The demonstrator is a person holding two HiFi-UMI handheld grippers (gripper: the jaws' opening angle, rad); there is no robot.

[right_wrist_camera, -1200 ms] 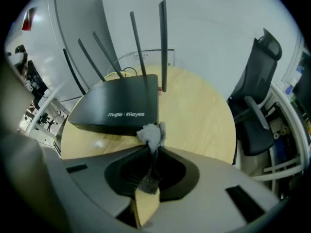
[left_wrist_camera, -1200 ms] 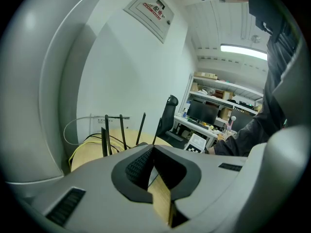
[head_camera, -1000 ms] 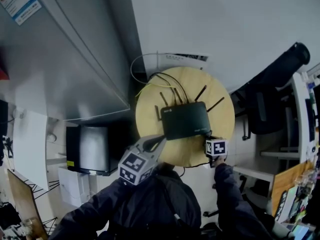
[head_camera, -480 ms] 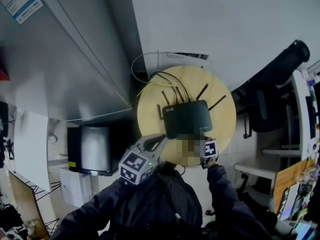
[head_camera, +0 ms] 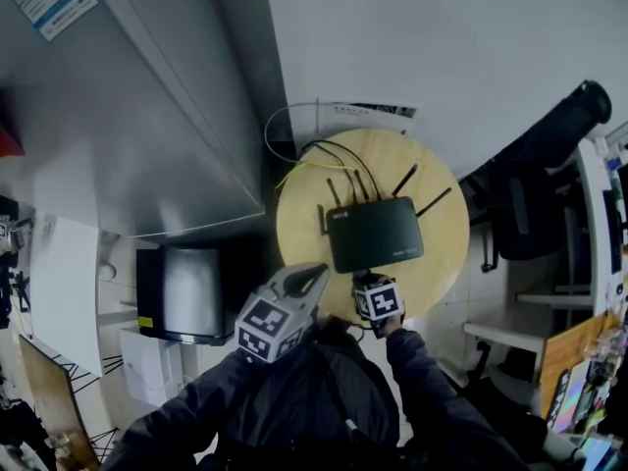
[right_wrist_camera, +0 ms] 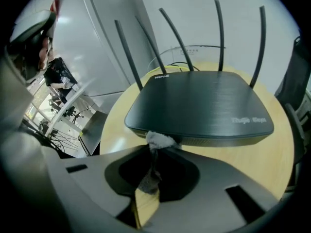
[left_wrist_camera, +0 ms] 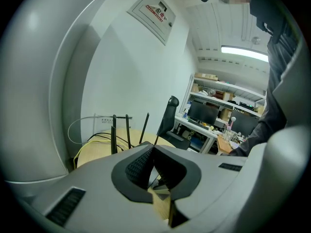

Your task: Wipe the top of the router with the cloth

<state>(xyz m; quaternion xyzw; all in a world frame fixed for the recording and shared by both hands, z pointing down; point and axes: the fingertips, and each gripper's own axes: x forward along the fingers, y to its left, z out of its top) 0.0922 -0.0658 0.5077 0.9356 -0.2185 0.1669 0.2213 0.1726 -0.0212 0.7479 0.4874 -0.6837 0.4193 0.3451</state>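
A white wall [head_camera: 442, 37] is seen on the far side, and a framed notice [left_wrist_camera: 154, 13] is fixed high on it. A round wooden table [head_camera: 440, 261] stands close to this wall. A black office chair [head_camera: 530, 214] is placed at the right of the table. At the left a large grey cabinet [head_camera: 118, 116] is found. Far right, shelves with monitors [left_wrist_camera: 214, 113] are lit by a long ceiling lamp [left_wrist_camera: 245, 54].

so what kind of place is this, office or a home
Probably an office or lab: monitors and stacked shelves, a black office chair, and a router on a small round table.
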